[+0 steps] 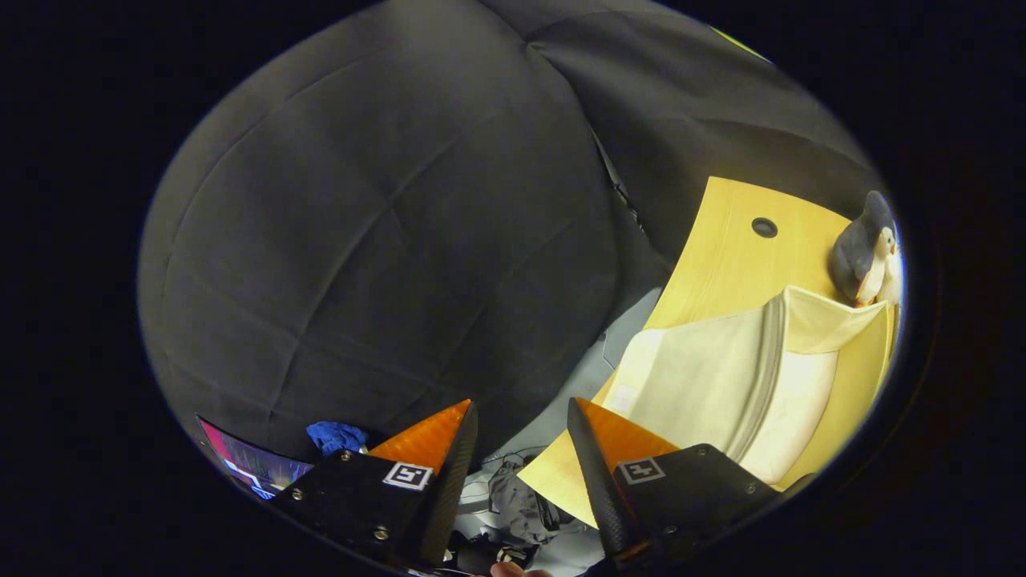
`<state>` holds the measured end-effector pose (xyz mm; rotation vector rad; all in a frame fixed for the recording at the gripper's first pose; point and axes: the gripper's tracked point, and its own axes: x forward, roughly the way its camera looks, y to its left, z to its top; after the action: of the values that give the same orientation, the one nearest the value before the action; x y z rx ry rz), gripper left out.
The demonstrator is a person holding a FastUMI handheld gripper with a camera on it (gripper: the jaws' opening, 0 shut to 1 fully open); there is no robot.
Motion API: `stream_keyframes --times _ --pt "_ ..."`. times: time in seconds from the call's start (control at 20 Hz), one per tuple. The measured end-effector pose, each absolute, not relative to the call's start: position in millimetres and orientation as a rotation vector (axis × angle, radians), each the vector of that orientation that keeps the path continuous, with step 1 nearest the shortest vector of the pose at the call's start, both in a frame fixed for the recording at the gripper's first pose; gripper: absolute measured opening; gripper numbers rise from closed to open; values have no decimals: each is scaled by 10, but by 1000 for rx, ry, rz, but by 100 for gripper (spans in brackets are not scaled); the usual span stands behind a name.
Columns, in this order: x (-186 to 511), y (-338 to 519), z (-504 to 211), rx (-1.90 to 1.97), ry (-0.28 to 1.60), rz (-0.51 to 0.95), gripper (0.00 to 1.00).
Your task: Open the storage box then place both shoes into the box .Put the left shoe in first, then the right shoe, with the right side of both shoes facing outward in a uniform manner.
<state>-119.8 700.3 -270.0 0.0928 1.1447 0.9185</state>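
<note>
My gripper (521, 417) is open, its two fingers apart with nothing between them. It is tilted and raised off the table. To the right of the fingers and beyond them lies the cream fabric storage box (721, 385) with a grey zipper band, resting on a light wooden table (737, 240). Its flap looks partly folded back near the far end. Past the box, at the table's far edge, sits a grey and white plush penguin (866, 252).
The table has a round cable hole (764, 227) beyond the box. Below the fingers, on the floor, lie grey crumpled cloth and cables (521, 501). A blue cloth (337, 437) and a lit screen (248, 465) sit left of the fingers.
</note>
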Motion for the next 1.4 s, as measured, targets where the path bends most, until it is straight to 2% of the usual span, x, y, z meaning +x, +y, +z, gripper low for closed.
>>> stream_keyframes --times 0.3,0.65,0.7,0.85,1.4 --pt "-775 6143 -2066 108 996 885 69" --pt "-373 4928 -1746 38 830 743 70" --pt "-344 4776 -1753 37 817 733 70" --pt "-287 4313 -1770 39 808 669 93" --pt "-292 2911 -2411 111 906 485 94"
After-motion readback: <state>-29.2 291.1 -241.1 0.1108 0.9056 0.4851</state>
